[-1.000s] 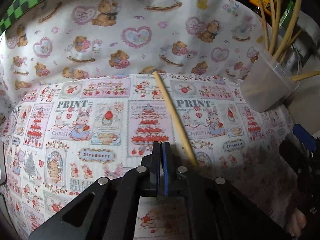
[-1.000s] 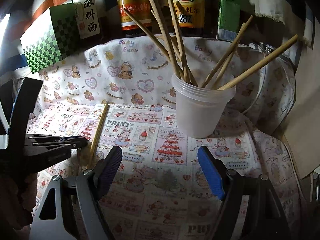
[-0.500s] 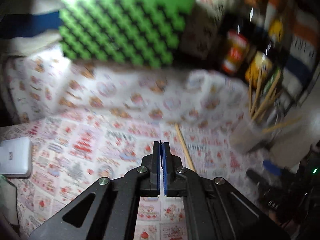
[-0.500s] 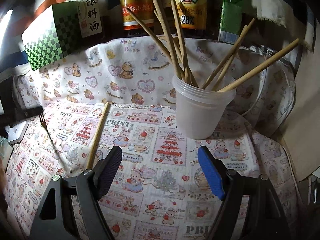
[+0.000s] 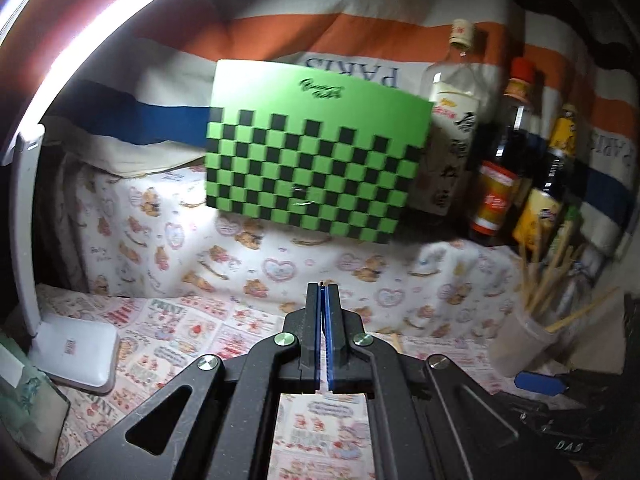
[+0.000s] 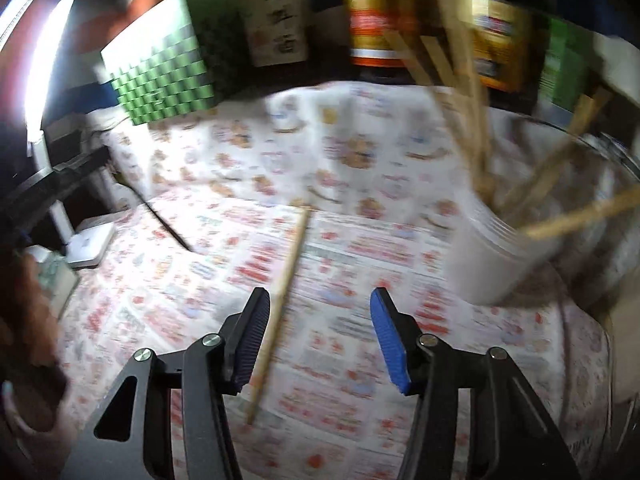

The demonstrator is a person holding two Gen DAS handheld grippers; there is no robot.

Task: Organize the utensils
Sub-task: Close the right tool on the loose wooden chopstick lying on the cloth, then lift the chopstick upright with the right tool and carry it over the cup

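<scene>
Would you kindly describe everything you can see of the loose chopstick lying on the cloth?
The chopstick is one pale wooden-looking stick, straight and slender, lying flat on the printed cloth, apart from the cup of other chopsticks. In the blurred right wrist view it runs from near the cloth's fold toward the camera, passing just inside the left finger of the right hand-held gripper, whose jaws are closing but not yet pressing it.
</scene>
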